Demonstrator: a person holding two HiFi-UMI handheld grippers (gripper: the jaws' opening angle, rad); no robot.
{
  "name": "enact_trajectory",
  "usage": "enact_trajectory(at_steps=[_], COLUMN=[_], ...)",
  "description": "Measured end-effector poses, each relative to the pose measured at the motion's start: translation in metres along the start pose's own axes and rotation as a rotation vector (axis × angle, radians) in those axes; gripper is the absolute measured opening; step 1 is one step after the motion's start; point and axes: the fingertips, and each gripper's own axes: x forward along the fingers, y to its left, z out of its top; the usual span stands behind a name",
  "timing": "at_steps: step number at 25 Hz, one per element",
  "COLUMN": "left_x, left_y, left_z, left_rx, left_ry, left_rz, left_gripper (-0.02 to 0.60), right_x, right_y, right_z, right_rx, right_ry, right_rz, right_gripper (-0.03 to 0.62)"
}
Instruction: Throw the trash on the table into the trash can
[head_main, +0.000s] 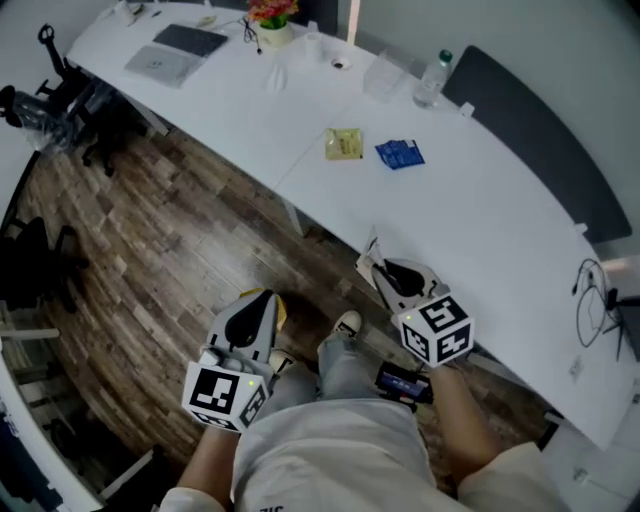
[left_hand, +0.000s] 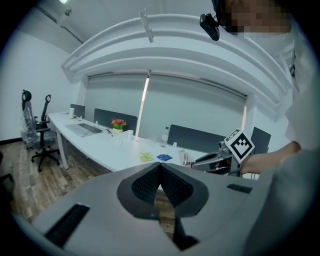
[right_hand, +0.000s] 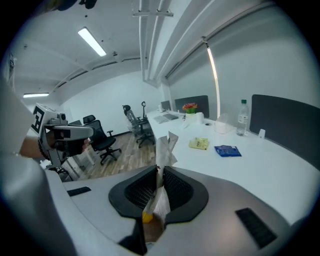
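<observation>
**Wood-plank floor, white table, one wrapper pinched**

Brown wood-plank floor (head_main: 170, 230) lies under me, and my white shoe (head_main: 346, 322) shows between the two tools. Nearest on my left, the left gripper (head_main: 263, 297) hangs over the floor, off the table. In the left gripper view its jaws meet at the tips with nothing between them; only planks show through the gap behind.

My right gripper (head_main: 373, 263) sits at the near edge of the long white curved table (head_main: 500, 230). Its jaws are clamped on a crumpled pale plastic wrapper (right_hand: 165, 147), which sticks up past the tips. A bit of yellow shows low down between the pads.

Farther along the tabletop lie a flat yellow packet (head_main: 343, 143) and, near it but not touching, a flat blue packet (head_main: 400, 154). Beyond those, a clear plastic bottle with a green cap (head_main: 432, 78) stands beside a dark grey divider panel (head_main: 530, 120). Farther still are a pot of red and orange flowers (head_main: 272, 20) and a flat grey device (head_main: 175, 52). Black office chairs (head_main: 60, 100) stand on the floor at the far left.
</observation>
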Motion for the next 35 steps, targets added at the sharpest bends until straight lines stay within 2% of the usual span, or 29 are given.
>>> enact_trajectory(at_steps=[10, 18, 24, 31, 35], left_x=[-0.149, -0.215, -0.231, -0.201, -0.171], left_y=[0.073, 0.12, 0.148, 0.183, 0.206], left_z=[-0.052, -0.083, -0.12, -0.189, -0.229], left_rx=[-0.121, -0.228, -0.3, -0.396, -0.357], left_ry=[-0.055, -0.087, -0.073, -0.029, 0.018], left_rz=[0.201, 0.39, 0.485, 0.524, 0.533], left_gripper=[0.0, 0.0, 0.0, 0.0, 0.0], right_x=[0.044, 0.1, 0.158, 0.225, 0.265], right_y=[0.166, 0.246, 0.274, 0.268, 0.256], right_z=[0.0, -0.02, -0.059, -0.133, -0.177], right_rx=[-0.186, -0.288, -0.359, -0.406, -0.431], right_ry=[0.061, 0.164, 0.266, 0.363, 0.403], right_rz=[0.215, 0.406, 0.51, 0.556, 0.571], right_gripper=[0.069, 0.069, 0.069, 0.069, 0.069])
